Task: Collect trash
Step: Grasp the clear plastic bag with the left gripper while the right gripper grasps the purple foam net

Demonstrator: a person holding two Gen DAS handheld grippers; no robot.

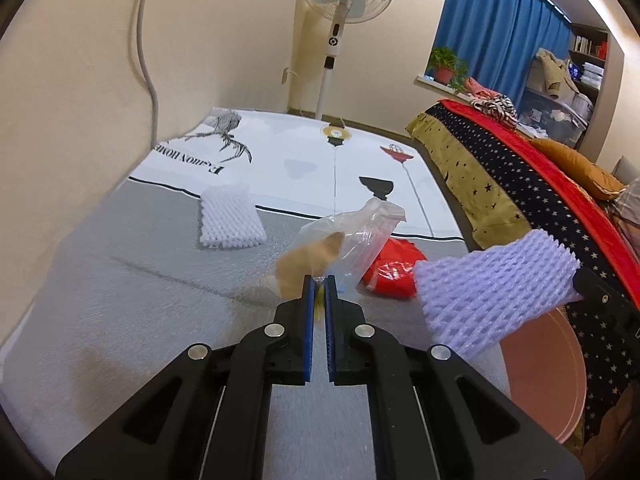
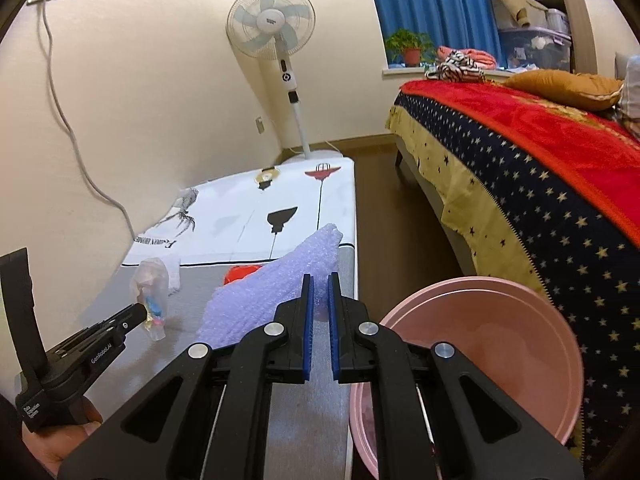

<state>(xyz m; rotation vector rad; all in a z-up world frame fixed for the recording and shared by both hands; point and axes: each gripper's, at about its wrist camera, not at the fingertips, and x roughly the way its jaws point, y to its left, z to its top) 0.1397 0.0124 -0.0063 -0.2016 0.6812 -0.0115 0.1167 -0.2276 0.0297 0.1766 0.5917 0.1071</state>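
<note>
Left gripper (image 1: 319,280): jaws pinched on the lower edge of a clear plastic bag (image 1: 344,240), which is lifted off the grey mat (image 1: 120,280). Right gripper (image 2: 319,280): jaws clamped on a lilac foam net (image 2: 276,284), held above the mat's right edge. Pink basin (image 2: 540,308) on the floor beside that edge. A white foam net (image 1: 230,218) and a red wrapper (image 1: 390,272) lie on the mat farther back.

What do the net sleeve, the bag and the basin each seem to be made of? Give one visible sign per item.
Net sleeve: soft white foam, matte; an open stretchy mesh of puffy strands.
Bag: thin clear plastic film, glossy; crinkled, contents show through.
Basin: probably rigid plastic, smooth, slightly shiny pink; even moulded rim.
</note>
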